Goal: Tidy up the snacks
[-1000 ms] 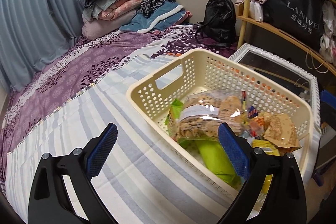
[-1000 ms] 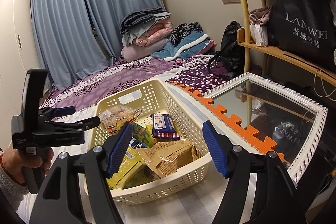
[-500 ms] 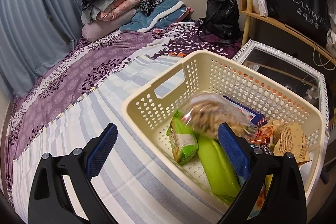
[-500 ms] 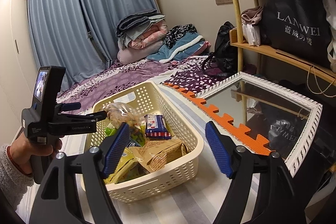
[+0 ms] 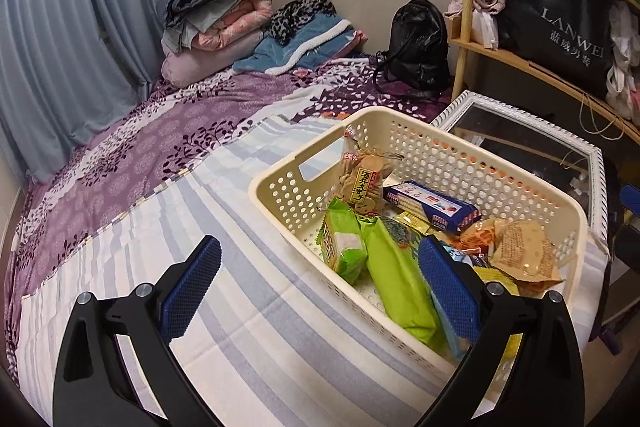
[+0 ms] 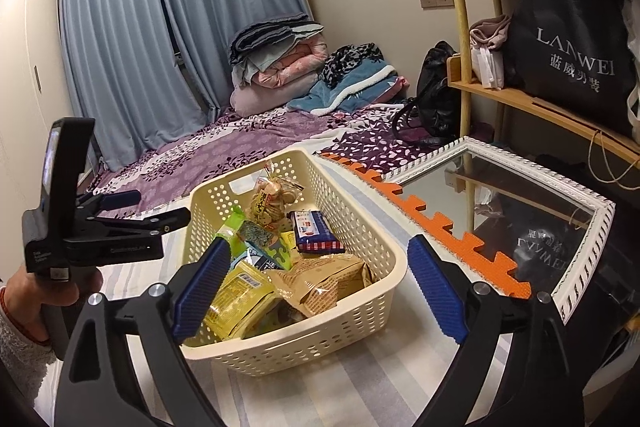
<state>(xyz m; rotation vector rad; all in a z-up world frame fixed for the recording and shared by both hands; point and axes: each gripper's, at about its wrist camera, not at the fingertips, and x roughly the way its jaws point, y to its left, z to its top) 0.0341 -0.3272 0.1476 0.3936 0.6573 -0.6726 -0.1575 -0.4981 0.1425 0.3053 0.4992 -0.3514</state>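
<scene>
Two grippers are up, both with their blue pads spread wide apart and nothing between them. From the left wrist view the left gripper (image 5: 320,291) hangs over the striped sheet (image 5: 248,339), its right-hand pad overlapping the near rim of the cream basket (image 5: 280,183), which sits toward 2 o'clock of that view. In the right wrist view the right gripper (image 6: 320,283) frames the same basket (image 6: 352,323) at about 12 o'clock, and the left gripper (image 6: 132,215) shows side-on at 9 o'clock, held by a hand (image 6: 44,295) in a pale sleeve. Inside the basket the snacks lie packed together: a clear cracker bag (image 5: 362,181) stands upright against the far end wall by the handle slot, a dark blue biscuit pack (image 5: 432,205) lies just beside it, two green packets (image 5: 372,259) rest along the near side, and a crumpled brown bag (image 5: 520,255) lies at the other end, touching yellow packets (image 6: 236,299). A white-framed mirror (image 6: 520,203) lies beyond the basket, edged by orange foam (image 6: 432,227).
</scene>
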